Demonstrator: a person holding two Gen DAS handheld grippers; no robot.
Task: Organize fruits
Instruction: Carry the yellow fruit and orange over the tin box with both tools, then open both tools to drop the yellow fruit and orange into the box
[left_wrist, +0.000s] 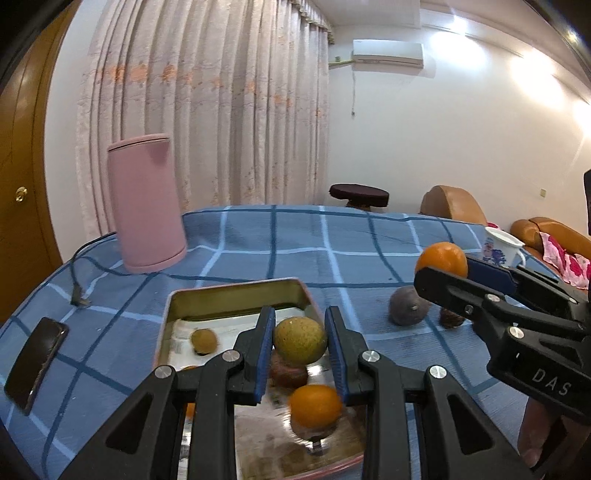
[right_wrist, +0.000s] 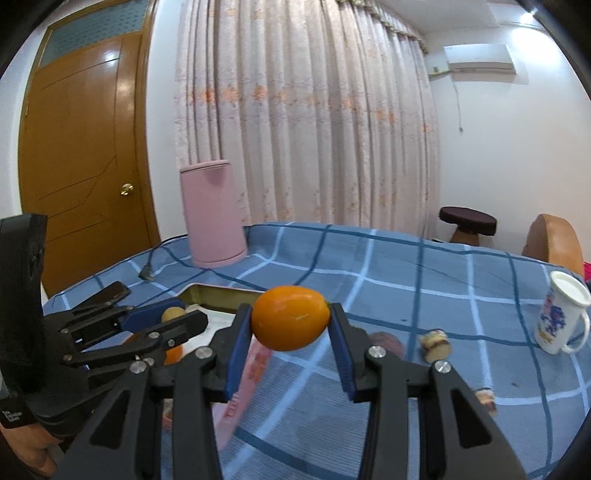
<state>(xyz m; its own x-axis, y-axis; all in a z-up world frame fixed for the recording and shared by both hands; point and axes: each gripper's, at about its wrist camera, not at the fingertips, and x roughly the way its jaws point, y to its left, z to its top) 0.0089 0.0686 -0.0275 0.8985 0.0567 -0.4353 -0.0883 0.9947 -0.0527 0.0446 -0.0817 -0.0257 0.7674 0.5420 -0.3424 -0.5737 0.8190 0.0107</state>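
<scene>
Table (left_wrist: 369, 236) is covered in a blue checked cloth and carries all items. Pink cylindrical container (left_wrist: 146, 203) stands upright at the far left, well beyond the tin tray (left_wrist: 236, 295). The tin tray sits near the front edge, lined with paper and holding several fruits: a small brownish one (left_wrist: 204, 340), a reddish one (left_wrist: 290, 371) and an orange one (left_wrist: 314, 406). Left tool (left_wrist: 300, 345) hangs over the tray, its pads clamped on a green-yellow fruit (left_wrist: 300, 341). Right tool (right_wrist: 291, 325) is right of the tray, above the cloth, gripping an orange fruit (right_wrist: 291, 318) end to end. White floral mug (right_wrist: 561, 317) stands far right of the tray. Dark phone (left_wrist: 35, 362) lies left of the tray. A purplish fruit (left_wrist: 408, 305) rests on the cloth right of the tray, small cut pieces (right_wrist: 436, 345) near it.
</scene>
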